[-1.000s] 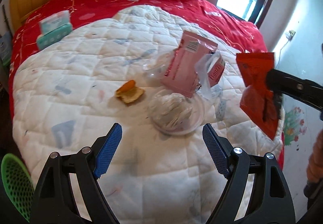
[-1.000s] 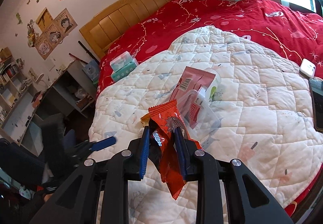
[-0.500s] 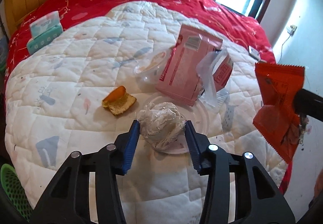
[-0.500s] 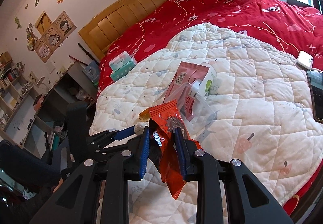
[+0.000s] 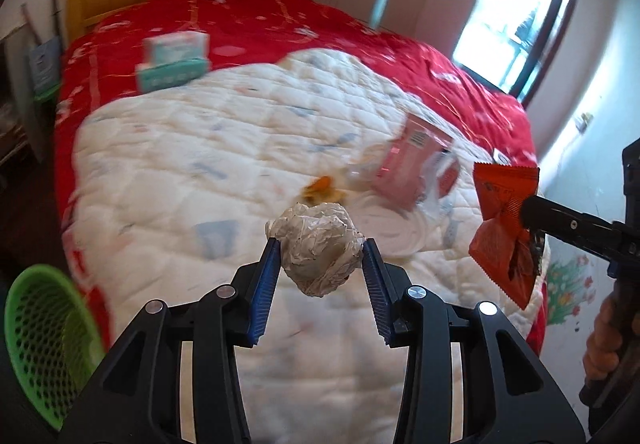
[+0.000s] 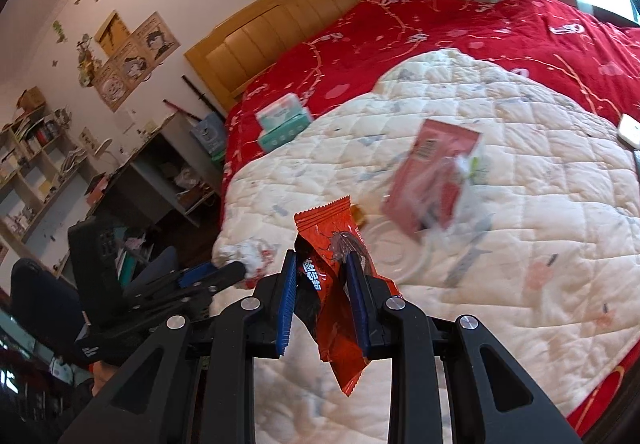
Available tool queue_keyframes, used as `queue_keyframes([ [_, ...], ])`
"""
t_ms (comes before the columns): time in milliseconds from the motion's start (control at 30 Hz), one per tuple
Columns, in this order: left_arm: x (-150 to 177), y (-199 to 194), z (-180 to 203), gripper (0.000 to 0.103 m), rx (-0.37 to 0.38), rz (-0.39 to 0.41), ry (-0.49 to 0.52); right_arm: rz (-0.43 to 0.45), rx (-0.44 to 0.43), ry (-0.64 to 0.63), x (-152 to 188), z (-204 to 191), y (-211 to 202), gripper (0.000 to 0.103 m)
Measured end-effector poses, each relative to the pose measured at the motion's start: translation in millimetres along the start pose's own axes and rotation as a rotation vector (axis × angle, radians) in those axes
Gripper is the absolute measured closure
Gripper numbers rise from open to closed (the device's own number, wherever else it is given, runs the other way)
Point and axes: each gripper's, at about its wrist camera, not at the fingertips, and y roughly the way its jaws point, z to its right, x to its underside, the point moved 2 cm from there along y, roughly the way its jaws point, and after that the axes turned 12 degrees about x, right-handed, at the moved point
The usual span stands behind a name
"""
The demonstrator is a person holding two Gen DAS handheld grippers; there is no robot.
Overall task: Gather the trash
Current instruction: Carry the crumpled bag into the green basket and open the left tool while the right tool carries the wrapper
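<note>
My left gripper (image 5: pixel 319 246) is shut on a crumpled white paper ball (image 5: pixel 318 246) and holds it lifted above the white quilt (image 5: pixel 200 148). The same ball (image 6: pixel 250 256) shows at the left gripper's tip in the right wrist view. My right gripper (image 6: pixel 322 262) is shut on an orange snack wrapper (image 6: pixel 332 284), which hangs at the right in the left wrist view too (image 5: pixel 505 228). On the quilt lie a pink packet (image 5: pixel 412 160) with clear plastic, an orange peel scrap (image 5: pixel 320 188) and a clear round lid (image 5: pixel 396 228).
A green mesh basket (image 5: pixel 44 332) stands on the floor at the lower left beside the bed. A teal tissue pack (image 5: pixel 174 60) sits on the red blanket near the wooden headboard. A desk and shelves (image 6: pixel 132 180) line the wall at the left.
The left gripper closed on the paper ball, lifted it off the clear lid and swung left, bringing the green basket further into view. The right gripper kept its wrapper and drifted slightly.
</note>
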Motion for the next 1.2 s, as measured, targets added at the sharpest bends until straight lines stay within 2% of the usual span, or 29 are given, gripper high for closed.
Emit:
queue_keyframes([
  [267, 27.2, -74.2, -61.9, 0.062, -0.163, 0.074, -0.092, -0.019, -0.068, -0.058, 6.5, -52.4, 9.4, 0.078],
  [433, 51.8, -112.2, -114.1, 0.062, -0.248, 0.099, -0.21, -0.039, -0.1, -0.097, 12.5, -80.8, 18.7, 0.078],
  [700, 83.7, -137.8, -182.3, 0.061, -0.364, 0.071, -0.335, -0.061, -0.134, -0.148, 15.1, -120.0, 31.3, 0.078],
  [933, 101.6, -139.2, -222.9, 0.056, -0.407, 0.035, -0.412, -0.08, -0.16, -0.186, 17.0, -149.9, 43.1, 0.078],
  [1033, 107.0, -140.5, -231.9, 0.051, -0.413, 0.029, -0.437, -0.089, -0.169, -0.195, 17.8, -160.1, 48.8, 0.078],
  [1067, 109.1, -141.2, -234.4, 0.045, -0.414, 0.028, -0.445, -0.093, -0.172, -0.2, 18.4, -163.9, 50.9, 0.078],
  [1200, 115.2, -147.4, -240.9, 0.036, -0.412, 0.044, -0.468, -0.106, -0.185, -0.215, 19.5, -175.6, 58.9, 0.078],
])
